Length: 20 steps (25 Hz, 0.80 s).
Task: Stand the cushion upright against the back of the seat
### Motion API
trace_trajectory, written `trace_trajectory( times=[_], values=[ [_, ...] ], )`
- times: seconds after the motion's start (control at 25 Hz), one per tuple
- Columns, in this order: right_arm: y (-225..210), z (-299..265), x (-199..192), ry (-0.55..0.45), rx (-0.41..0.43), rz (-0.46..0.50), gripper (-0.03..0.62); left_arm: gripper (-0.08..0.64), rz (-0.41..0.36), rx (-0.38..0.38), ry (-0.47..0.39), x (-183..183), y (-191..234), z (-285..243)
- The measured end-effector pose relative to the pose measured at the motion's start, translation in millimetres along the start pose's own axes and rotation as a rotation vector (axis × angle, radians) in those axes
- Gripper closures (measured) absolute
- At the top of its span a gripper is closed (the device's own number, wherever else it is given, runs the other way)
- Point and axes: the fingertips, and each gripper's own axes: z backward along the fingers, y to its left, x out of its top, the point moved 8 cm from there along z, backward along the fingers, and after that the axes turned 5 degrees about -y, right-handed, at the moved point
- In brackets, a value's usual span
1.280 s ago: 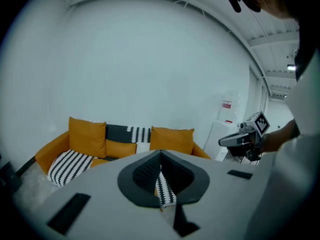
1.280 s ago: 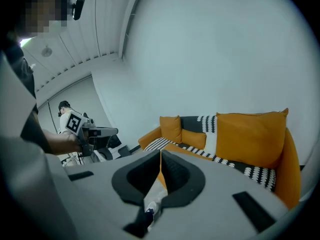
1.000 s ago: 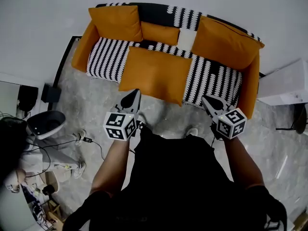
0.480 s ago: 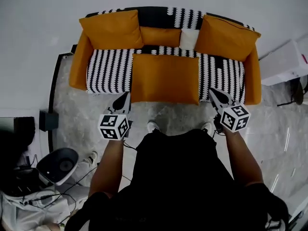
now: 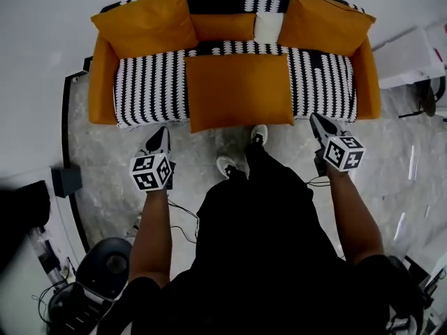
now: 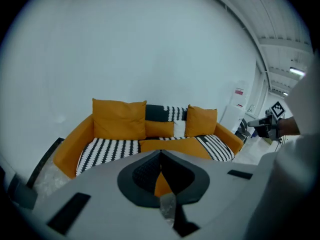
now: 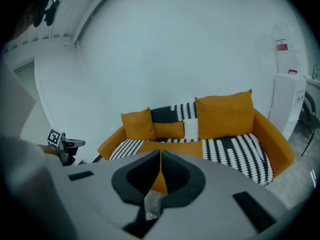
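Though flat, smooth square orange cushion (image 5: 239,89)

A left back cushion (image 5: 147,23) and a right back cushion (image 5: 325,21), both large and orange, stand upright well apart. A small orange cushion (image 5: 223,26) and a small white cushion (image 5: 267,28) sit side by side between them. The grey marbled floor (image 5: 105,159) meets a plain white wall (image 5: 42,47). A white cabinet (image 5: 412,58) stands at the right and a black box (image 5: 66,180) at the left. Cables (image 5: 183,211) trail near a dark round device (image 5: 105,267).
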Motion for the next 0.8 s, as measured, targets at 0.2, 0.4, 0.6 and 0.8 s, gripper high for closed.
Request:
trace_trajectory(
  times=[0.2, 0.4, 0.6, 0.8],
  values=[
    [-16.9, -36.2, -43.0, 0.152, -0.046, 0.118, 0.552, 0.543, 0.009, 0.019, 0.107, -42.7, 23.8, -27.6],
    [-59.2, -76.6, -115.1, 0.387, -0.117, 0.213, 0.552, 0.541, 0.032, 0.036, 0.225, -105.5, 21.0, -74.0],
    [-97.1, -95.9, -182.4, 0.579, -0.195, 0.171, 0.551, 0.540, 0.033, 0.023, 0.357, -165.3, 17.7, -108.9],
    [-110.1, -114.3, -221.0, 0.640, -0.223, 0.164, 0.531, 0.481, -0.015, -0.003, 0.475, -207.6, 30.1, -139.2]
  ],
)
